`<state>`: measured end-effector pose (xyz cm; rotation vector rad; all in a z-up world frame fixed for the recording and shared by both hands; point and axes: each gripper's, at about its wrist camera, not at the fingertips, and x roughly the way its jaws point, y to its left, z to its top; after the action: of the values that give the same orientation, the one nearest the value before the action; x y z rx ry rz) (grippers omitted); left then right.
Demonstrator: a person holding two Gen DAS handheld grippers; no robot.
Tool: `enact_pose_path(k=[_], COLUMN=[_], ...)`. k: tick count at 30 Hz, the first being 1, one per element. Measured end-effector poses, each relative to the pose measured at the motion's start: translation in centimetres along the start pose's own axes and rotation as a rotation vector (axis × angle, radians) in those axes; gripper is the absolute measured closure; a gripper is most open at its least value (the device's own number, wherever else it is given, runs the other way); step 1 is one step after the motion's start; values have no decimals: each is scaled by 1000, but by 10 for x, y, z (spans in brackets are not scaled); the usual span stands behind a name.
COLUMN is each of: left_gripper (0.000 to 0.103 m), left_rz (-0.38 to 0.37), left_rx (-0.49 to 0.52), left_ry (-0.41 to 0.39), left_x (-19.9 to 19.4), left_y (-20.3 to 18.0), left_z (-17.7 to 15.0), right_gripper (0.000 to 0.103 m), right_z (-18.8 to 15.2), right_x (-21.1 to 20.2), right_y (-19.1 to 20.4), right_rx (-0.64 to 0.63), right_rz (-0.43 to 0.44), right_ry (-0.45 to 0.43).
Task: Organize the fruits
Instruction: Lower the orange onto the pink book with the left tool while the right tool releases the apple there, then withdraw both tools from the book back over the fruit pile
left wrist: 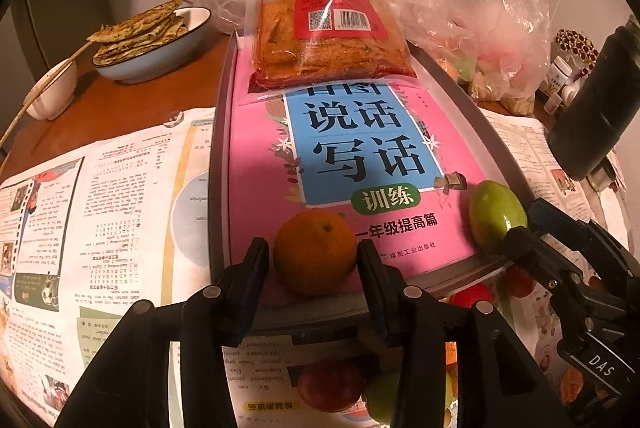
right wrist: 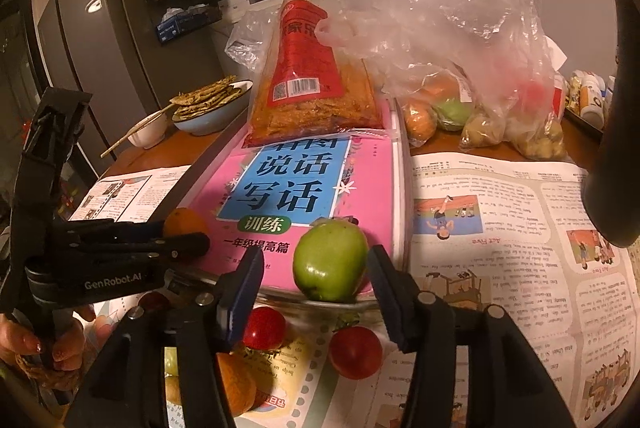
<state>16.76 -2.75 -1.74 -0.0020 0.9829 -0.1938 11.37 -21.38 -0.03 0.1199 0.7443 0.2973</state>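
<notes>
Pink book (left wrist: 256,220) cover carries both fruits, laid in a grey tray (left wrist: 218,163) on newspaper (left wrist: 100,207). An orange (left wrist: 315,252) sits between the jaws of the left gripper (left wrist: 313,260); a sliver of pink shows on its left side, while on the right the pad looks to be at the skin or just off it, so I read those jaws as spread, not pinching. A green apple (right wrist: 330,260) sits between the jaws of the right gripper (right wrist: 316,272) with clear gaps on both sides, jaws spread wide and touching nothing. No earlier view is given, so the step looks to me like setting each fruit down on the book and letting go.

To do it well, I would keep both grippers level while they back straight off along their fingers, so no pad drags a fruit sideways. The apple rests close to the near edge of the book, below and just ahead of its jaws, and a nudge could roll it off toward the tomatoes (right wrist: 355,352) lying on the paper beneath. Round fruit on a glossy cover will roll easily. More fruit waits in the plastic bag (right wrist: 460,39) beyond the tray.
</notes>
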Motion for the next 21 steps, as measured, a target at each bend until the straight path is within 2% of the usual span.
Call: enact_pose_path(k=[21], left_gripper=[33], left_rz=[-29], left_rx=[-33], left_ry=[-58], left_x=[-33], left_y=[10], left_z=[-4], right_gripper=[34], right_z=[1], right_x=[-12], right_y=[2], right_rx=[4], right_rz=[3], right_ry=[-21])
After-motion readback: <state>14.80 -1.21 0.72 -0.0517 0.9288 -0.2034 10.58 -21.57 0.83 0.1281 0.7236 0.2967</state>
